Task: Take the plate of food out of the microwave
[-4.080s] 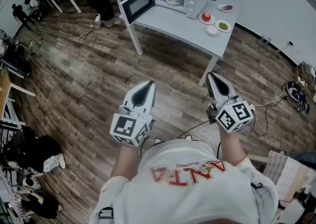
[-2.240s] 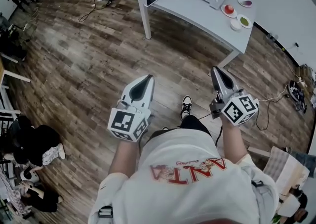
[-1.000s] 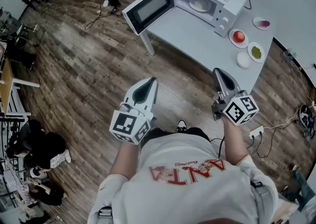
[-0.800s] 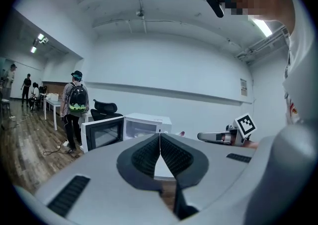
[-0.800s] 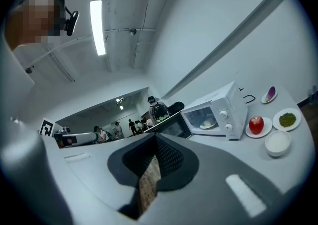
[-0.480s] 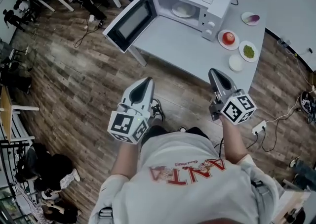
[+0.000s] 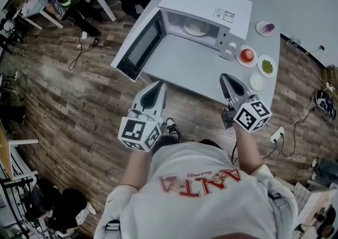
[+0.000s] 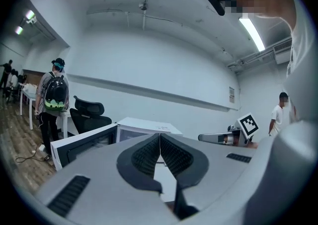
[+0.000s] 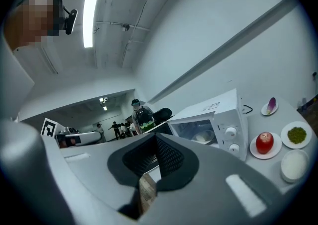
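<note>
In the head view the door (image 7: 138, 48) hangs wide open, swung out past the table's (image 7: 190, 69) left edge, at about 11 o'clock from the left gripper (image 7: 158, 86). That gripper hovers over the table's near edge. Its jaws are pressed together with nothing between them, which the left gripper view shows plainly.

The microwave (image 7: 203, 0) stands at 12 o'clock from the person, its cavity open. The plate (image 7: 195, 28), with a pale mound of food on it, sits inside on the cavity floor, at about 1 o'clock from the left gripper and 11 o'clock from the right gripper (image 7: 225, 78). Both grippers are well apart from it.

The right gripper hangs over the bare tabletop in front of the control panel. Its jaws are also clenched on nothing. At 1 o'clock from it lie an apple (image 7: 246, 55) on a saucer, a dish of greens (image 7: 267, 66), a white bowl (image 7: 257, 82) and, farther back, a saucer with something purple (image 7: 265, 28).

The step in hand looks like the reach toward the oven, with no grasp begun. The next move probably calls for one gripper to open its jaws, enter the cavity level and low, and close on the plate's near rim. It should then draw straight out, keeping the plate flat and clear of the door and the saucers.
</note>
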A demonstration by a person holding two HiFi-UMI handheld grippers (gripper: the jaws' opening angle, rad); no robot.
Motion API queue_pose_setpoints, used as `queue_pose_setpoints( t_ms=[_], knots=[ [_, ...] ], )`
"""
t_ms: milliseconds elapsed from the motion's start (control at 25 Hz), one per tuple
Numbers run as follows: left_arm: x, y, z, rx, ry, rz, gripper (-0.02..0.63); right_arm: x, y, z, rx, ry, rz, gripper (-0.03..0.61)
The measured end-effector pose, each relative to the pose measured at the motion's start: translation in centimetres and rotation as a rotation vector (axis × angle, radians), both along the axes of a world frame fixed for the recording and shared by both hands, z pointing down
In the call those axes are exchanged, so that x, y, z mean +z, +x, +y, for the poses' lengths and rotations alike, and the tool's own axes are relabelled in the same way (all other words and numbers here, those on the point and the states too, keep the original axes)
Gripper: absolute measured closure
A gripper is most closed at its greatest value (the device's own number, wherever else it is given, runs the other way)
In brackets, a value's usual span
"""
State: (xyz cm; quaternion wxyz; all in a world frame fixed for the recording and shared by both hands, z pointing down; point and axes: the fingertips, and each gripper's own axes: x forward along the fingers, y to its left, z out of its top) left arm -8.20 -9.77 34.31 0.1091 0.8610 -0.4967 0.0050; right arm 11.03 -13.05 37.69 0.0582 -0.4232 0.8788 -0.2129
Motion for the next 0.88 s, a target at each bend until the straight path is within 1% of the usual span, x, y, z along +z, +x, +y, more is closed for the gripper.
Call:
queue_pose_setpoints(
  t_ms=[120,280,400,560,680,880],
  knots=[
    [1.1,-2.2,-3.0,0.024,-0.025,0.017,0.603,-0.3,-3.0,-2.4,0.012,0.003,0.0,0.575],
    [1.8,-3.8,-6.1,0.098,-0.034,0.03,0.603,-0.1,-5.4,-4.5,0.057,-0.01,-0.019,0.575],
    [2.2,-4.1,-7.8,0.142,-0.042,0.04,0.603,0.8,-5.8,-5.6,0.108,-0.042,-0.023,0.575],
    [2.8,-3.3,-9.2,0.194,-0.055,0.051,0.603,1.7,-5.8,-6.8,0.142,-0.082,-0.039,0.575],
    [3.2,-3.0,-10.4,0.213,-0.062,0.053,0.603,2.7,-5.4,-8.2,0.169,-0.126,-0.09,0.575],
    [3.7,-2.6,-12.8,0.212,-0.074,0.043,0.603,5.7,-5.2,-11.5,0.187,-0.224,-0.186,0.575]
  ],
)
